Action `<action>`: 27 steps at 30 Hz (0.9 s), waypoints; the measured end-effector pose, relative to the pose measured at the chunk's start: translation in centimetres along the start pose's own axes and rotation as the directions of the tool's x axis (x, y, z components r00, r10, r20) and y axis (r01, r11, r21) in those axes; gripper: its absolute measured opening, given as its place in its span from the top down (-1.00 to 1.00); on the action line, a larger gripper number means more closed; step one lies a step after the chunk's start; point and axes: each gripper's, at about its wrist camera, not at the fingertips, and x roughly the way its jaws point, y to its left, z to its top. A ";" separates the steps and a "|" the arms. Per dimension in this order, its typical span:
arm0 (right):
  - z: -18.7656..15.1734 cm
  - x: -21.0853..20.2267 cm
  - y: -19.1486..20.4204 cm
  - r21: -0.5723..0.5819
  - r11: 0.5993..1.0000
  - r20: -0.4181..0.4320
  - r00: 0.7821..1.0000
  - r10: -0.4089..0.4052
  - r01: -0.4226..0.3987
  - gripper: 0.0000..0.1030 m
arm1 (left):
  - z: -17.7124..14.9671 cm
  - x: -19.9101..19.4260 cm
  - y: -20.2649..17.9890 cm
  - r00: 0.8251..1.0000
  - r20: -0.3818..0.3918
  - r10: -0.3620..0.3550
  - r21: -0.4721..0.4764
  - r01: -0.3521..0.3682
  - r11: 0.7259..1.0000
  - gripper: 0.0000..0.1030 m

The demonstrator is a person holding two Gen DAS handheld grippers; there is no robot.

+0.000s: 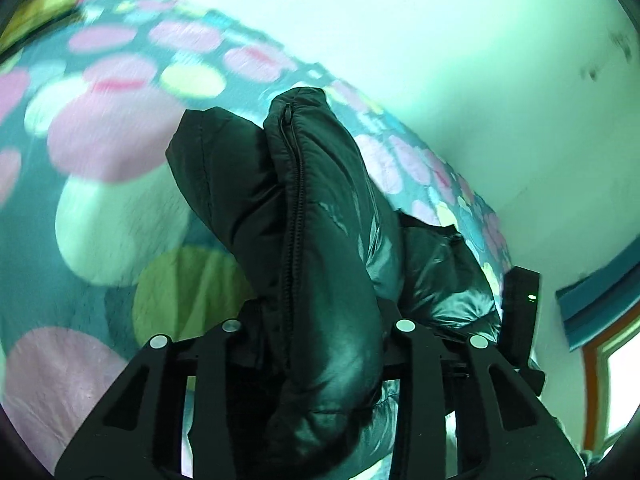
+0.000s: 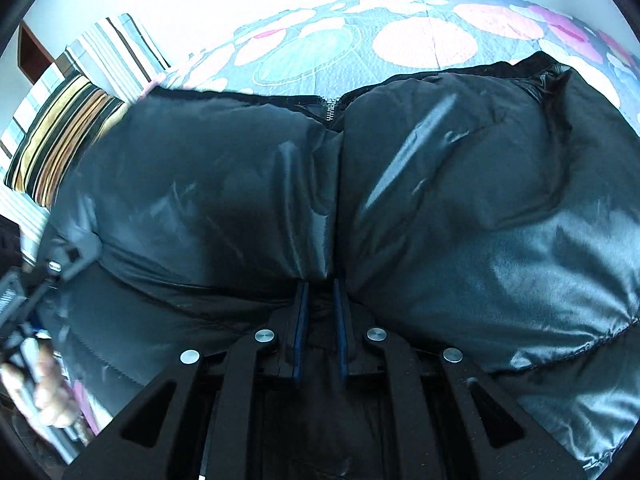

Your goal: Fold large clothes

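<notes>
Here, black jacket (image 1: 320, 216) pinched in both tools, zipper (image 1: 294, 200) lengthwise, away from left tool (image 1: 320, 332)

The left wrist view looks down along its fingers (image 1: 224, 364), very close to a black puffer jacket (image 1: 320, 208) on a spotted bedspread (image 1: 108, 128). The right wrist view looks steeply down — the same jacket (image 2: 460, 200) and bedspread (image 2: 424, 44) appear in both.
</notes>
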 end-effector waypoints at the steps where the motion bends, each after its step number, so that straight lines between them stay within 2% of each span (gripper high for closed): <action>1: 0.0 0.0 0.1 0.001 1.000 0.001 1.000 -0.001 0.001 0.79 | 0.1 -0.2 -1.0 1.000 0.007 0.005 0.023 -0.006 1.000 0.35; 5: 0.0 0.2 0.3 -0.002 1.000 0.004 1.000 -0.003 0.003 0.79 | 0.5 -0.5 -4.6 1.000 0.023 0.007 0.088 -0.009 0.996 0.36; 9: 0.0 0.3 0.6 -0.002 1.000 0.007 1.000 -0.002 0.002 0.79 | 0.5 -0.3 -7.9 0.995 0.047 0.083 0.169 -0.090 0.982 0.36; 13: -0.2 -0.8 1.0 -0.029 1.000 0.028 1.000 -0.008 0.009 0.73 | 1.0 -0.7 -8.1 0.992 0.061 0.108 0.147 -0.116 0.982 0.36; 16: -0.5 -2.8 1.0 -0.035 0.999 0.043 0.999 0.014 -0.013 0.72 | 1.1 -0.8 -7.8 0.990 0.058 0.130 0.131 -0.137 0.982 0.36; 18: -1.0 -5.2 0.6 -0.042 0.999 0.082 0.996 0.023 -0.020 0.72 | 1.1 -0.8 -7.9 0.989 0.054 0.141 0.120 -0.146 0.982 0.36; 23: -2.7 -9.8 -2.2 -0.022 1.000 0.147 0.989 0.002 0.002 0.72 | 0.8 -0.6 -10.0 0.982 0.064 0.180 0.151 -0.188 0.971 0.36; 27: -4.5 -12.4 -5.5 0.017 0.999 0.177 0.983 -0.050 0.047 0.72 | 0.4 -0.1 -12.7 0.972 0.076 0.223 0.188 -0.234 0.954 0.36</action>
